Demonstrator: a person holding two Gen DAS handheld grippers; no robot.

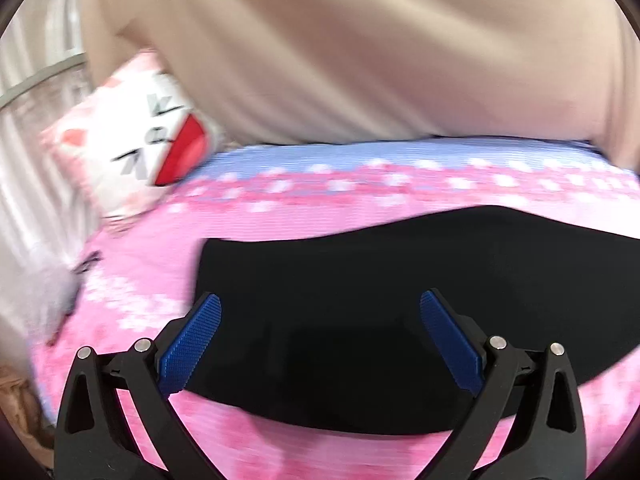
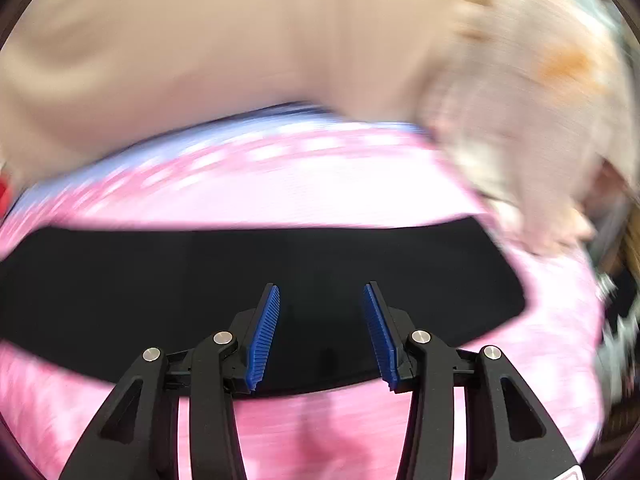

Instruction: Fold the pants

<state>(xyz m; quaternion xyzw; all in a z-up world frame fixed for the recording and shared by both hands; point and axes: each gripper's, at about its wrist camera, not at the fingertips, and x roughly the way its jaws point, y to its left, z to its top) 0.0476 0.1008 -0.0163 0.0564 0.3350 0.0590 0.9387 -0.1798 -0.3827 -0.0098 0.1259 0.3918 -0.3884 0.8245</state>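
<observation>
pants (image 1: 360,320): plain black | bed sheet (image 1: 280,208): pink, white blossom print, lilac-blue band along far edge | pillow (image 1: 132,152): pale pink/white, red patch, black marks, far left corner of bed | left tongs (image 1: 320,340) + right tongs (image 2: 320,332): black arms, blue ribbed pads | wall (image 1: 360,40): beige

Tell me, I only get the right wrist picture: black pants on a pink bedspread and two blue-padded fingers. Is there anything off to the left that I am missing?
Observer: Yes. The left wrist view shows a pink and white pillow with a red patch, lying at the far left of the bedspread.
Operator: Is the other gripper holding the pants?
Observer: No. The left gripper stands open over the black pants, its pads clear of the cloth.
Operator: Wider than mine?
Observer: Yes, its blue pads stand further apart than those of your right gripper, which is also open and empty.
</observation>
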